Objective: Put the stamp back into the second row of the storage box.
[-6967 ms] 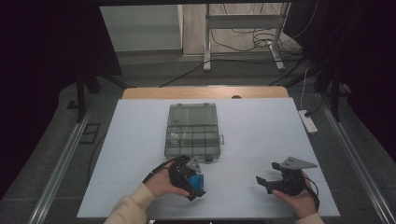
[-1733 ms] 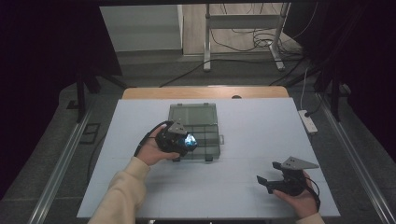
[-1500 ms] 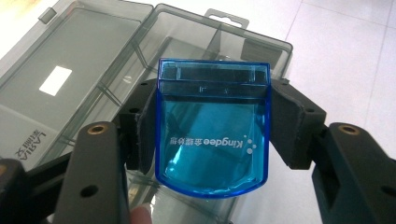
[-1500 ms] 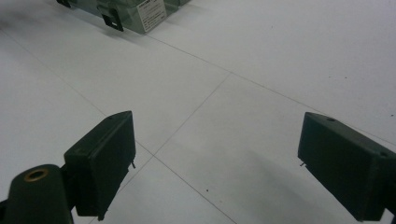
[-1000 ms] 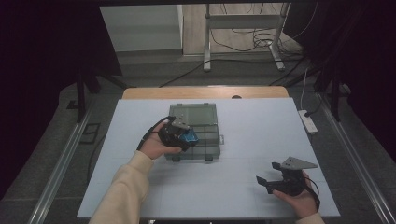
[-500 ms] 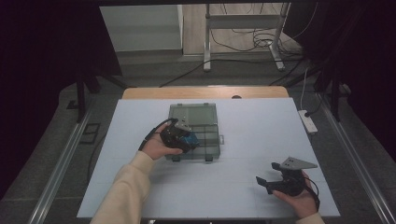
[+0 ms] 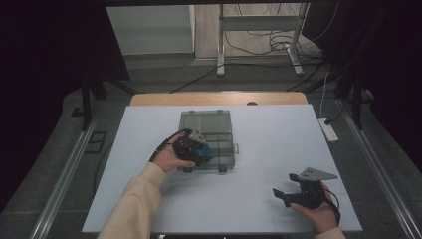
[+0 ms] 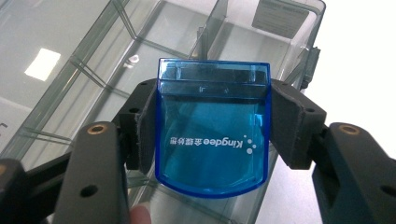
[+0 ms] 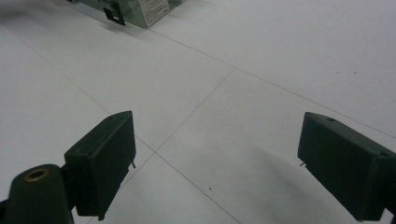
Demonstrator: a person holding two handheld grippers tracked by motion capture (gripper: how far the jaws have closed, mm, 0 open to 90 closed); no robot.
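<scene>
Left gripper (image 8: 212, 140) clamps the blue box (image 8: 213, 135) over the open organiser (image 8: 93, 70), apparently to drop it in. Right gripper (image 9: 215, 163) idles, jaws apart.

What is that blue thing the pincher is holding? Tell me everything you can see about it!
The blue box is a small see-through plastic case with one rounded end and white "Kingdee" lettering, seen upside down. The left gripper squeezes it between its dark pads, one on each side. It hangs over the clear organizer box with its dividers, near that box's front left corner in the high view.
</scene>
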